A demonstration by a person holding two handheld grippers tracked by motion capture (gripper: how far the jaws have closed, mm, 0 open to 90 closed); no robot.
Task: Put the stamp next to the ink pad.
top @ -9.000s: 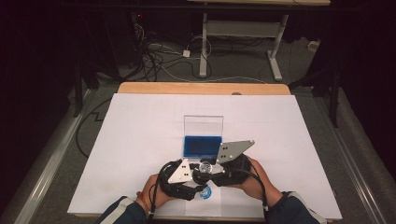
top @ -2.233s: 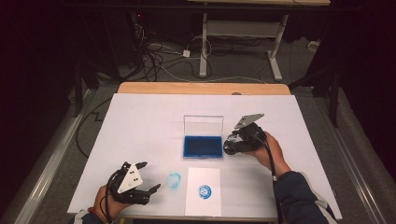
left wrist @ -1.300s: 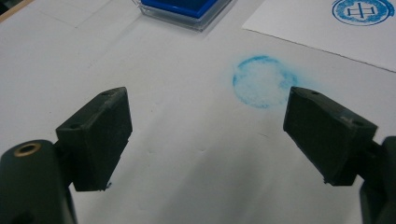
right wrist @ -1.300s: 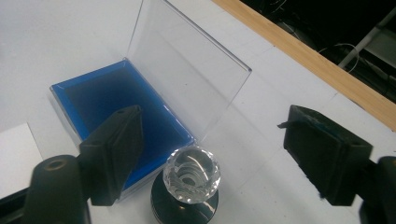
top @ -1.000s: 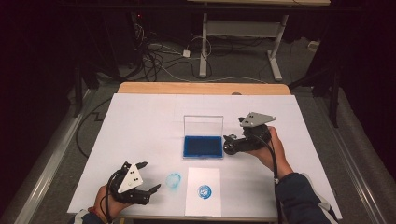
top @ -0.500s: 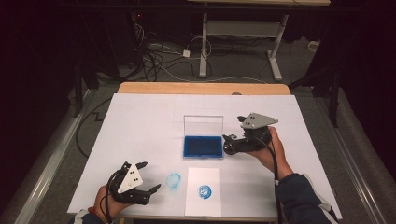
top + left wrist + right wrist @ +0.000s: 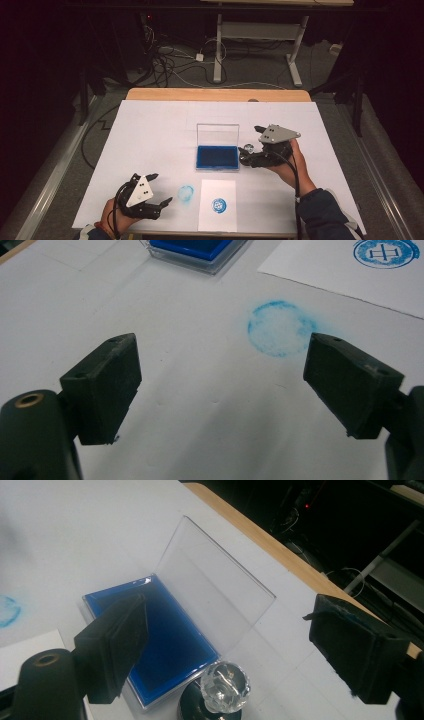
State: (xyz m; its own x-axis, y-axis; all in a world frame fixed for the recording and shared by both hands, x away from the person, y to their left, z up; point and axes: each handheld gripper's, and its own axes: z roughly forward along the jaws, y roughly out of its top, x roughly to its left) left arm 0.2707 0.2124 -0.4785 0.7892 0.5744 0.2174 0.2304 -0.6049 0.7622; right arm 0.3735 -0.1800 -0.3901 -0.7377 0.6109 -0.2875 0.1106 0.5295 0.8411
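Observation:
A blue ink pad (image 7: 216,156) lies mid-table with its clear lid (image 7: 217,134) standing up. Just right of it stands a stamp with a faceted clear knob (image 7: 247,148). My right gripper (image 7: 246,156) points left at the stamp and is open. In the right gripper view the stamp (image 7: 225,682) stands low between the wide-apart jaws of the right gripper (image 7: 230,625), touching neither, with the ink pad (image 7: 165,640) beyond. My left gripper (image 7: 161,188) rests at the front left, open and holding nothing. In the left gripper view, the left gripper (image 7: 220,365) faces a blue ring smudge (image 7: 280,329).
A white sheet of paper (image 7: 218,220) with a round blue stamp print (image 7: 218,204) lies at the front middle. The blue smudge (image 7: 186,194) marks the white table cover (image 7: 150,130) left of it. A wooden edge (image 7: 215,94) runs along the far side.
Nine seconds ago both grippers were together over the paper. The left has since gone to the front left, the right to the right of the ink pad. Both barely moved in the last second.

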